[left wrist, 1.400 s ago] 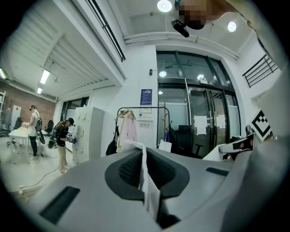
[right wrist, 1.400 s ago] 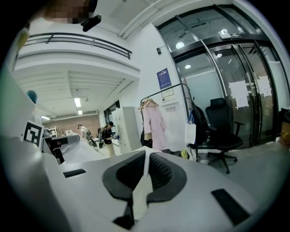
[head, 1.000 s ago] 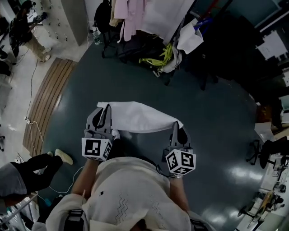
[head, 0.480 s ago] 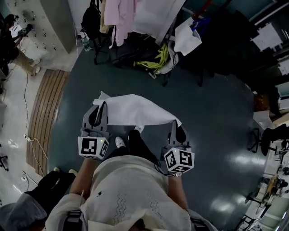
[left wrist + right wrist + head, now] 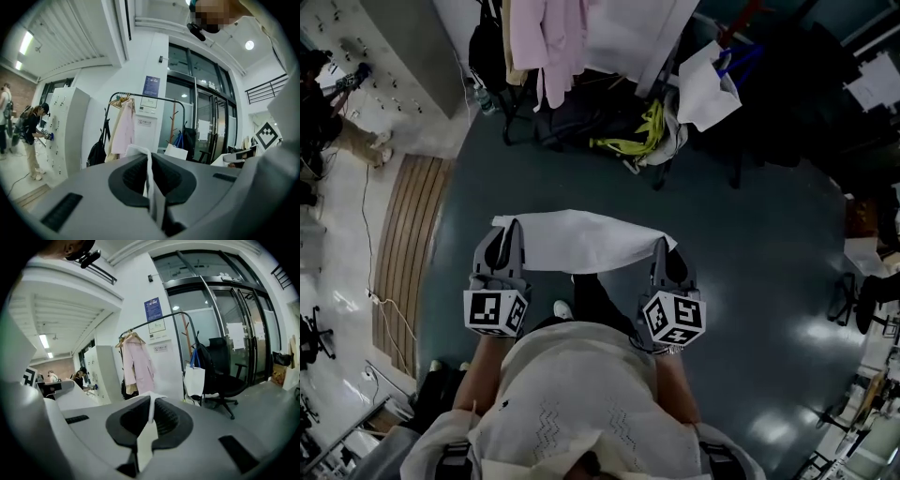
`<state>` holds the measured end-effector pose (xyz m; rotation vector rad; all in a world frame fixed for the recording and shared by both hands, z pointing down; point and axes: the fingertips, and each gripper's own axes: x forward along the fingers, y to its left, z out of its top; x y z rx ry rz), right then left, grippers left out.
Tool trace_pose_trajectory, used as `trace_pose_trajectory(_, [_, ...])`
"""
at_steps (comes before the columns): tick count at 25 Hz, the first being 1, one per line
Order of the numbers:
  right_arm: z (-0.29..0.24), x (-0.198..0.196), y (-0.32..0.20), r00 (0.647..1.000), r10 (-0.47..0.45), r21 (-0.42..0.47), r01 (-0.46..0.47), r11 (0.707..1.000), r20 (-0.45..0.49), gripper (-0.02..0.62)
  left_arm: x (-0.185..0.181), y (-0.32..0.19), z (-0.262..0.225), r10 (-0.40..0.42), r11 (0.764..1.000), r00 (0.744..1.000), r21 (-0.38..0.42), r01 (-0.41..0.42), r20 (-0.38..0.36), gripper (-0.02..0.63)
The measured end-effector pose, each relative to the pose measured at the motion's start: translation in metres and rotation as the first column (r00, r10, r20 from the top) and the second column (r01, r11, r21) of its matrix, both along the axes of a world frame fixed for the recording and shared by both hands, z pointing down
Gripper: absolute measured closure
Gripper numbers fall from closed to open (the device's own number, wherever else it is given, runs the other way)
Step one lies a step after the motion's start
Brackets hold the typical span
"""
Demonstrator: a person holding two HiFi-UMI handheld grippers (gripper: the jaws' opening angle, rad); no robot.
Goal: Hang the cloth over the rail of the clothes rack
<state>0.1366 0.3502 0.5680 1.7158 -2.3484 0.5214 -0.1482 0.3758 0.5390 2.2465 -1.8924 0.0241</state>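
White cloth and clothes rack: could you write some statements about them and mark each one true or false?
1. The white cloth spans between the left gripper and the right gripper. True.
2. A pink garment hangs on the clothes rack. True.
3. The left gripper is open and empty. False: its jaws are shut on the cloth's edge.
4. The cloth hangs over the rack's rail. False: both grippers hold it in the air, and the rack stands ahead, apart.

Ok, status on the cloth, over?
Left hand-held gripper, right hand-held gripper: both shut on cloth. Cloth spread between them. Rack ahead; pink coat on its rail.
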Motion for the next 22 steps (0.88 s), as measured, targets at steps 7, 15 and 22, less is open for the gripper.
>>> trace_pose_trajectory(7, [-0.018,-0.014,-0.135,0.995,-0.099,0.051,0.098,0.994,0.024,0.572,-0.011,-0.111,-0.028,-0.072,0.995,0.997,0.076,0.071,0.013,0.589])
trace_pose_trajectory(15, [-0.029,-0.022,-0.207,0.991,-0.134,0.063,0.132,0.989,0.023,0.572,-0.026,-0.172,-0.009,-0.153,0.988,0.988,0.006,0.153,0.013,0.589])
trace_pose_trajectory(22, [-0.007,-0.002,-0.247,1.000,-0.014,-0.011,0.014,1.000,-0.007,0.572,-0.025,-0.268,-0.004,-0.043,0.999,0.999,0.016,0.042,0.028,0.589])
